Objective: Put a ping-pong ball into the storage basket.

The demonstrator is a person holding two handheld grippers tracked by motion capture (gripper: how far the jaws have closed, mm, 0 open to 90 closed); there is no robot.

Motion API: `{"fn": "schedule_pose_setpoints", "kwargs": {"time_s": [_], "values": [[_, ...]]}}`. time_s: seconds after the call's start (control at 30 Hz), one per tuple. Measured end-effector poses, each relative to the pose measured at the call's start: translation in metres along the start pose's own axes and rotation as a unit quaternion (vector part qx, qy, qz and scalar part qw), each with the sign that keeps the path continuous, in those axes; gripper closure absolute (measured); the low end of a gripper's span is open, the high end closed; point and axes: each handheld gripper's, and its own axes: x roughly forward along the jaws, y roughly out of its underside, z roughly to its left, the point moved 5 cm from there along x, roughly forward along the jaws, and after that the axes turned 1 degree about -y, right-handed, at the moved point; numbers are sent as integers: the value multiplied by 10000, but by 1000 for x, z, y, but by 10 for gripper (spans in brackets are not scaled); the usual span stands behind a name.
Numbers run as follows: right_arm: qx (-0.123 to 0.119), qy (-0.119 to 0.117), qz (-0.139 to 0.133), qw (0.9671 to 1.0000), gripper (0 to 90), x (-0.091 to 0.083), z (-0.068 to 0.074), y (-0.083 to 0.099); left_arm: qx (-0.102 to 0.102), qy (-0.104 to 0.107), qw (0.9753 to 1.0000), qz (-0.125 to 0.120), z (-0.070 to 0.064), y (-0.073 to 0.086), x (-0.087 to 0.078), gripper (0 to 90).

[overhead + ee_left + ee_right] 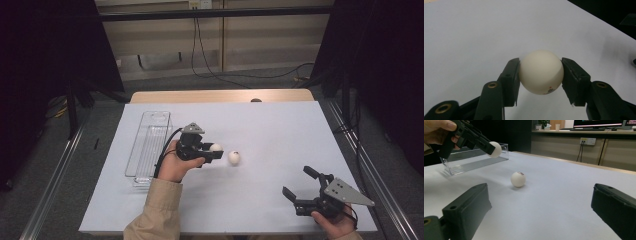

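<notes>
My left gripper (216, 149) is shut on a white ping-pong ball (541, 72), held a little above the white table sheet (270, 125); the same held ball (495, 149) appears at the upper left of the right gripper view. A second white ball (234, 157) with a small printed mark lies on the sheet just right of the held one, and it sits mid-frame as the loose ball (518, 179) ahead of my right jaws. My right gripper (299, 184) stands open near the table's front right, with nothing between its jaws.
A clear plastic tray (149, 145) lies lengthwise at the left of the sheet, beside my left hand. Beyond the far edge are a wooden table strip (220, 95), floor cables and dark curtains on both sides.
</notes>
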Motion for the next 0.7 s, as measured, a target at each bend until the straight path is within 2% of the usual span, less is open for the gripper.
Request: {"fn": "schedule_pose_setpoints", "kwargs": {"time_s": [0.7], "values": [[10,-4,-31,10000,13,0,0,-1,-65,-99,9999,-57,7,0,-9,510]]}}
